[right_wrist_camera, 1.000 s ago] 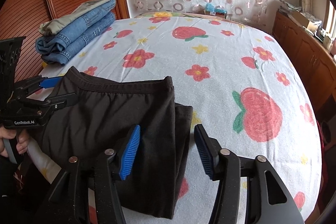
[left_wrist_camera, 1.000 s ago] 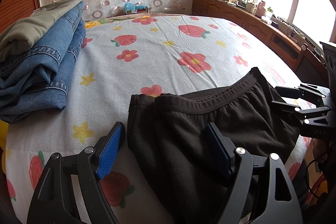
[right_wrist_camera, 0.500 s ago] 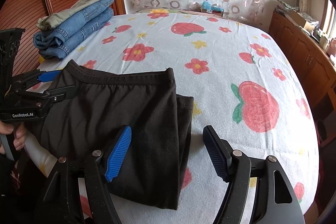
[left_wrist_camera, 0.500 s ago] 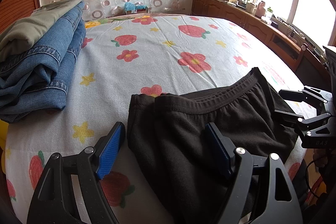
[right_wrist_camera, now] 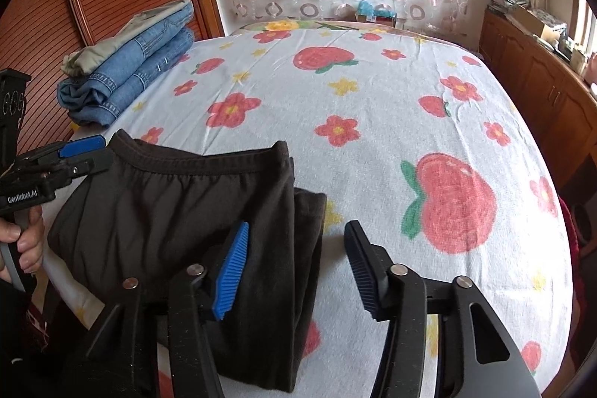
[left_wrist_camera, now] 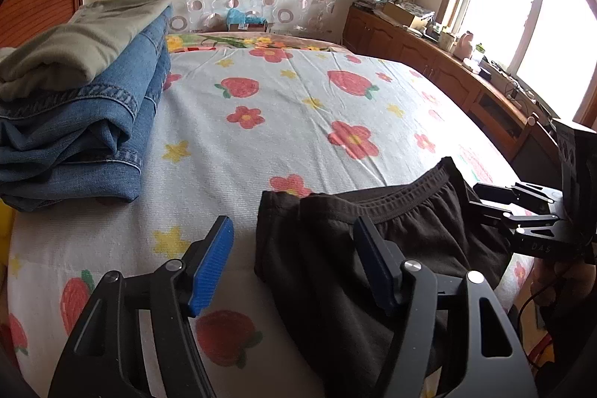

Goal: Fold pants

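Holding a tool in each hand, you have both aimed down at the black pants folded on the near part of the bed, which wears a white sheet printed with strawberries, red flowers and yellow stars. The pants lie flat, their elastic waistband turned toward the far side of the bed, with a narrower folded layer sticking out along the edge nearest your right tool.

Your left tool has its jaws spread apart, though they have just been closing a little; the blue pad sits over bare sheet and the other pad over the dark cloth, so the pants' corner lies between them without being pinched. Your right tool is likewise spread and has just been narrowing; its blue pad hovers over the pants and the other over the sheet, the folded edge between them, not gripped.

From the right wrist view your left hand shows wrapped around its tool's handle at the pants' far corner.

A stack of folded jeans with a grey-green garment on top rests at the bed's left side, well apart from the pants. A wooden cabinet runs below the window.
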The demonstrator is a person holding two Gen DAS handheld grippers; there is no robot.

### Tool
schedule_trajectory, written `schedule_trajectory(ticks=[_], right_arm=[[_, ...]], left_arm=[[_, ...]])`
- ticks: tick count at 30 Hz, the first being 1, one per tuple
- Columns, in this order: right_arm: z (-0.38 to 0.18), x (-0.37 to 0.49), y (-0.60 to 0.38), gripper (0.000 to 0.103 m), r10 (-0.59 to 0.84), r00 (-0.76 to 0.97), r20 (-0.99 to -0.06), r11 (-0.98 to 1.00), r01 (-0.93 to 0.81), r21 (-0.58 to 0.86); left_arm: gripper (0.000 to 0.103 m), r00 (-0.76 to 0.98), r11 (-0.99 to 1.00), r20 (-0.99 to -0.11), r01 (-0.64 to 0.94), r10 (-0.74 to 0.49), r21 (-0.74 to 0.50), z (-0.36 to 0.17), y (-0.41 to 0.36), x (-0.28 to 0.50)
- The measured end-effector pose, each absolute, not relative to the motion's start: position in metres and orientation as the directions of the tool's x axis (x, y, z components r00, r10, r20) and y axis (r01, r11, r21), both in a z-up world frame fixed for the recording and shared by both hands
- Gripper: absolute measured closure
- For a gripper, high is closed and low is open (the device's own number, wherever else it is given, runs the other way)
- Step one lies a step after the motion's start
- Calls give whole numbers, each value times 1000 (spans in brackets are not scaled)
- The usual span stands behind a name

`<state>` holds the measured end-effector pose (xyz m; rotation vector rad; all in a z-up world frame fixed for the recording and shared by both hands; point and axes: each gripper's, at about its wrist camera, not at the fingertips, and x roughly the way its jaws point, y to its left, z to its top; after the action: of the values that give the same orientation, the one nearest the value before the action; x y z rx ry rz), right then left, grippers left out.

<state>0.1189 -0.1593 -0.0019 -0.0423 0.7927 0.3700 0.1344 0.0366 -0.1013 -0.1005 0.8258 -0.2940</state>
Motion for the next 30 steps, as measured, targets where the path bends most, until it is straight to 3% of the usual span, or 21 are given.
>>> schedule_trajectory(ticks=[2, 5, 12, 14, 16, 21, 30], right_arm=[[-2, 120, -160, 52, 312, 642, -700, 935, -340, 105], [-3, 118, -159, 57, 315, 645, -696, 933, -345, 103], [-4, 117, -156, 81, 358, 632, -687, 916, -380, 128], [-5, 117, -155, 86, 378, 625, -683, 908, -392, 144], [-5, 117, -156, 92, 388, 624, -679, 905, -399, 151], [-6, 116, -158, 94, 399, 631, -665, 903, -397, 165], [3, 101, -166, 95, 419, 660, -623, 899, -399, 182]], left_arm=[[46, 623, 954, -722, 221, -300, -205, -105, 37, 138], [47, 609, 953, -734, 219, -300, -209, -111, 36, 140], [47, 618, 959, -734, 220, -281, -181, -113, 32, 138], [55, 618, 957, -733, 230, -285, -178, -113, 31, 137], [70, 609, 948, -730, 253, -311, -193, -113, 28, 136], [87, 619, 940, -710, 272, -334, -205, -109, 25, 132], [91, 694, 936, -634, 310, -342, -166, -76, 18, 108]])
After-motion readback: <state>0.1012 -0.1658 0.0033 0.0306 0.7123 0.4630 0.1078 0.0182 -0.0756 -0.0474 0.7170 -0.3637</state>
